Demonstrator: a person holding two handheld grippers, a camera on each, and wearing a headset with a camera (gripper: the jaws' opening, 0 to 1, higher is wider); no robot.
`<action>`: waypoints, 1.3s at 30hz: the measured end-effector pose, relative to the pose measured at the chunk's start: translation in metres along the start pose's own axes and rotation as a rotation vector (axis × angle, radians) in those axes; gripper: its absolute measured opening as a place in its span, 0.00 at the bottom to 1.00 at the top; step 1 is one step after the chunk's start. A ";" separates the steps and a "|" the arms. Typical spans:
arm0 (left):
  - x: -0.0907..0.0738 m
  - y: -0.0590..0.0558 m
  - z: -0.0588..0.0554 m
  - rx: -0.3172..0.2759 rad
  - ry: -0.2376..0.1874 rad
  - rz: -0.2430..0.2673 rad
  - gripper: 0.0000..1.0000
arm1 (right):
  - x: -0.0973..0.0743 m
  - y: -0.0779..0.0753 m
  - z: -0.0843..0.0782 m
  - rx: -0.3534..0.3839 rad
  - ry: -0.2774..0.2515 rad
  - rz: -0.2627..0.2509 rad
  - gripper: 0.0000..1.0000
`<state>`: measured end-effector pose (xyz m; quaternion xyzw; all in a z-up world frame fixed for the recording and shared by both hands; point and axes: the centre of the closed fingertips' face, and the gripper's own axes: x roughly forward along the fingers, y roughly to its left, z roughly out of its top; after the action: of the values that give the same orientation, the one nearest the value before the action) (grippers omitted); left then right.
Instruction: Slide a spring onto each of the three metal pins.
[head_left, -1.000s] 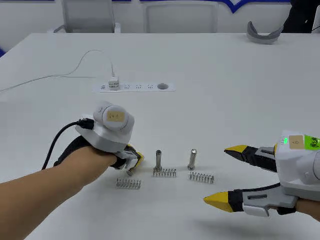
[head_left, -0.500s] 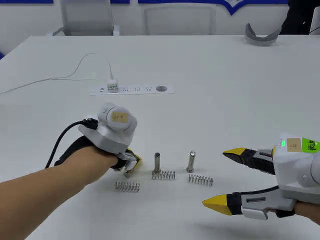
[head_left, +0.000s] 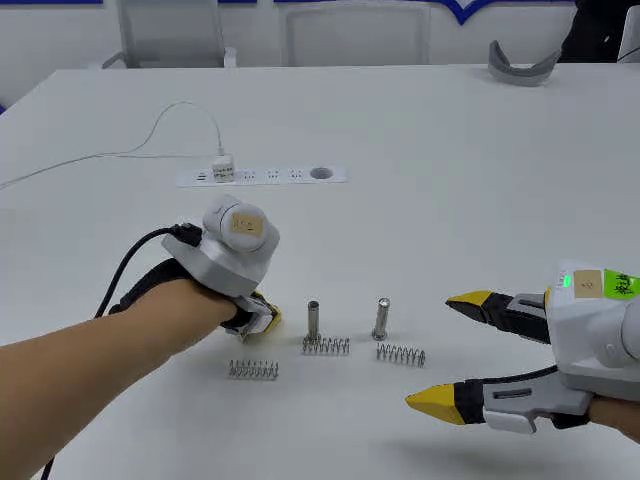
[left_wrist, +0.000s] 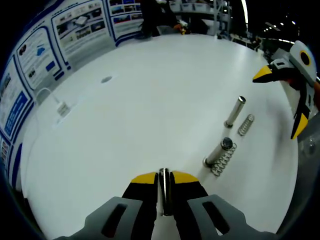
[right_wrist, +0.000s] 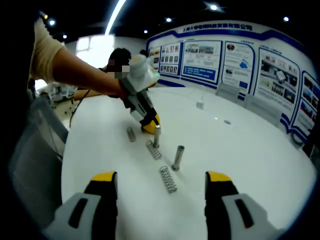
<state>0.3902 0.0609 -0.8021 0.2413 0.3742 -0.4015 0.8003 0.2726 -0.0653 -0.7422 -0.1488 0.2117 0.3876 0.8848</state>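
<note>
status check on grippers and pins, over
Left gripper shut on one pin. Right gripper open, empty. Other two pins upright, bare; three springs loose beside them. Nothing blocking.

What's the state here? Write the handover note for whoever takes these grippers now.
Left gripper: shut on the first pin.
Right gripper: open, holding nothing, off to the side of the parts.
Middle pin and far pin: upright on the table.
Near spring, middle spring and far spring: lying flat in front of the pins.
Done: no spring is on a pin yet.
Left: all three springs.
</note>
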 end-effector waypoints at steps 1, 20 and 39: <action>0.001 -0.001 0.000 -0.001 0.003 -0.002 0.09 | 0.000 -0.001 0.000 0.000 -0.001 -0.001 0.73; -0.003 -0.002 0.000 -0.080 -0.015 -0.010 0.07 | -0.002 -0.003 0.001 0.002 -0.008 -0.008 0.73; -0.041 0.005 0.006 -0.137 -0.107 0.004 0.07 | 0.000 0.002 0.005 -0.014 -0.004 0.007 0.73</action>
<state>0.3803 0.0787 -0.7660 0.1650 0.3571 -0.3857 0.8345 0.2720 -0.0616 -0.7381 -0.1533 0.2076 0.3923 0.8829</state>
